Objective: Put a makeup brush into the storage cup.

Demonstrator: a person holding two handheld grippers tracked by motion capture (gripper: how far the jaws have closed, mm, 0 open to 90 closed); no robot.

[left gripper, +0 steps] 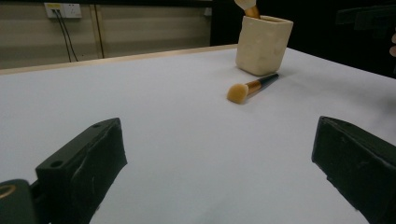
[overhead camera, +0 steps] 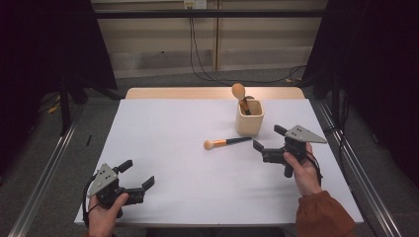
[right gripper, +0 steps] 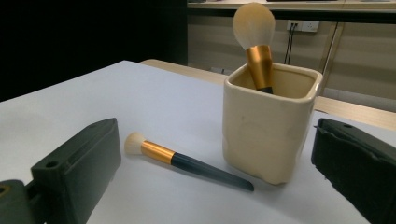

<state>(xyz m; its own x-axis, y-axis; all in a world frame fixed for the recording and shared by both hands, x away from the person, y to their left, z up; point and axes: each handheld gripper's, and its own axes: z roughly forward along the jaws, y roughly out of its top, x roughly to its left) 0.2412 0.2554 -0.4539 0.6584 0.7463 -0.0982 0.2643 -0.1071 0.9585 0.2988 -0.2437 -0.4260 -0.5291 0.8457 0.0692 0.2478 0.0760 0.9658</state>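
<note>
A cream square cup [overhead camera: 249, 118] [left gripper: 263, 44] [right gripper: 268, 126] stands right of the table's middle, with a round-headed makeup brush [overhead camera: 240, 96] [right gripper: 256, 42] upright in it. A second makeup brush [overhead camera: 226, 142] [left gripper: 251, 87] [right gripper: 182, 159] with a gold ferrule and dark handle lies flat just in front of the cup, bristles to the left. My right gripper [overhead camera: 267, 139] [right gripper: 219, 182] is open, low over the table right of that brush's handle end. My left gripper [overhead camera: 136, 175] [left gripper: 219, 172] is open near the front left corner, nothing between its jaws.
The white table top [overhead camera: 168, 148] has a wooden strip along its far edge. Metal rails run along both sides on the floor. Cables hang from a wall socket [overhead camera: 193, 4] behind the table.
</note>
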